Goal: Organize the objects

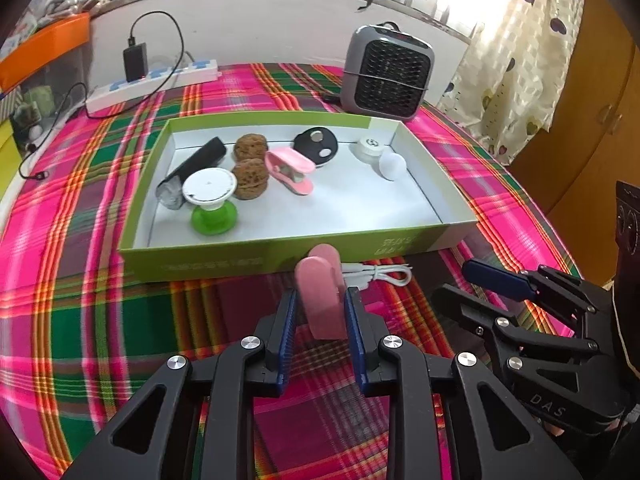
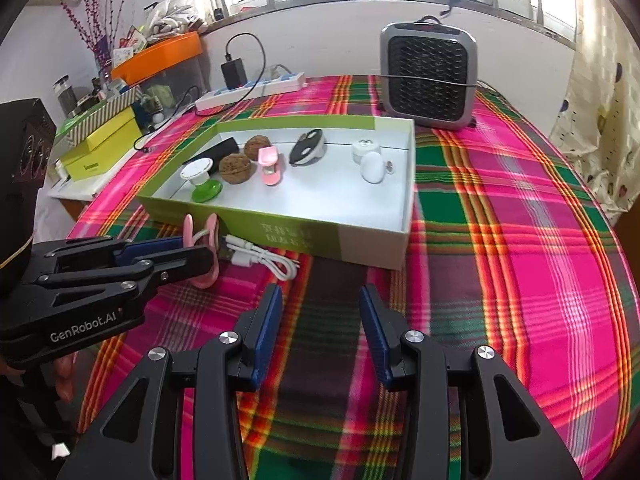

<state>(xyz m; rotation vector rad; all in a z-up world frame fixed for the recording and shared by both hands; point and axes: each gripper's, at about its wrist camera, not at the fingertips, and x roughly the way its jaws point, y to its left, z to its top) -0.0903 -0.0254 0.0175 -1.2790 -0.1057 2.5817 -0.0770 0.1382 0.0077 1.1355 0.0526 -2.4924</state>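
Note:
My left gripper [image 1: 321,294] is shut on a pink clip [image 1: 320,276], which stands upright between the blue pads just in front of the green box [image 1: 240,260]. The right wrist view shows that gripper [image 2: 200,254] from the side, with the clip [image 2: 210,278] in it. The white-lined box [image 2: 280,232] holds another pink clip [image 1: 290,170], two walnuts [image 1: 250,178], a black tube [image 1: 196,166], a green-and-white spool [image 1: 210,204], a black-and-white gadget [image 1: 316,146] and small white pieces [image 1: 392,164]. My right gripper [image 2: 320,320] is open over the plaid cloth with nothing between its fingers.
A white USB cable [image 1: 384,274] lies against the box's front wall, between the two grippers. A grey heater [image 1: 388,76] and a power strip [image 1: 152,84] stand behind the box. A yellow box [image 2: 104,144] sits off the table's left. A curtain hangs at the right.

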